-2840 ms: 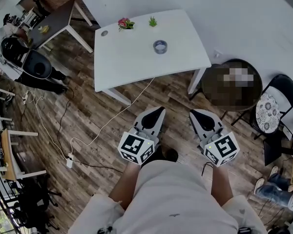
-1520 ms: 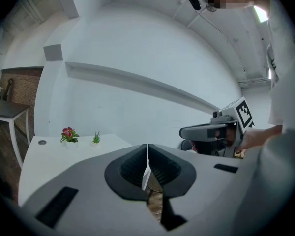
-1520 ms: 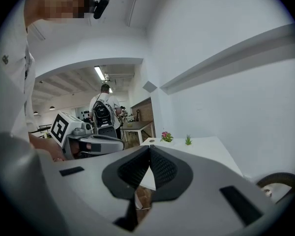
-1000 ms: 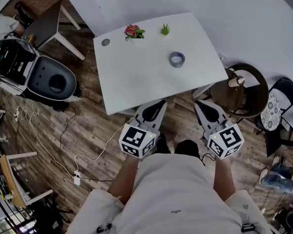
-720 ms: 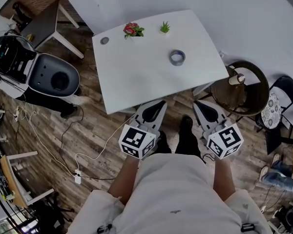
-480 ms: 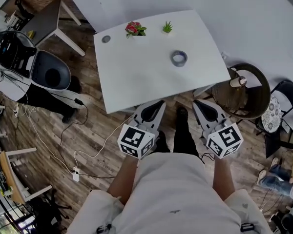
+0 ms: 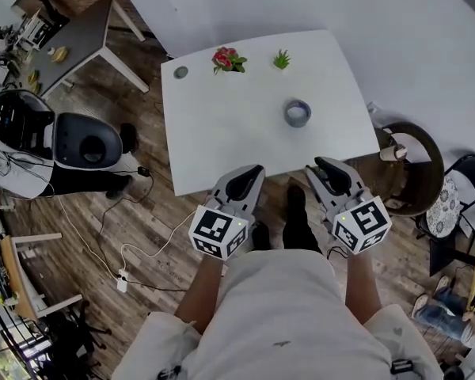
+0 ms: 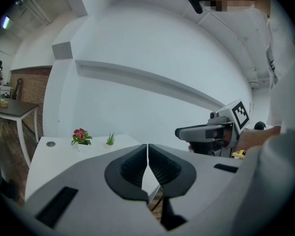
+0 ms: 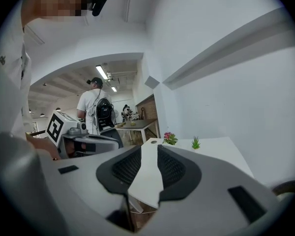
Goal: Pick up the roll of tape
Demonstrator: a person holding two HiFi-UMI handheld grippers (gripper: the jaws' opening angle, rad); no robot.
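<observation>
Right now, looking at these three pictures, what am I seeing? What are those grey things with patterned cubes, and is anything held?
No robot here: a person holds a grey tool with a claw in each hand; the cubes are part of them. The downward picture comes from a camera on the person's head; the other two from cameras riding on each tool. The left claw is shut and empty. The right claw is opening, nothing between its jaws. Ahead, a white table carries a roll of tape, pink flowers and a small green plant. Nothing is held yet.
</observation>
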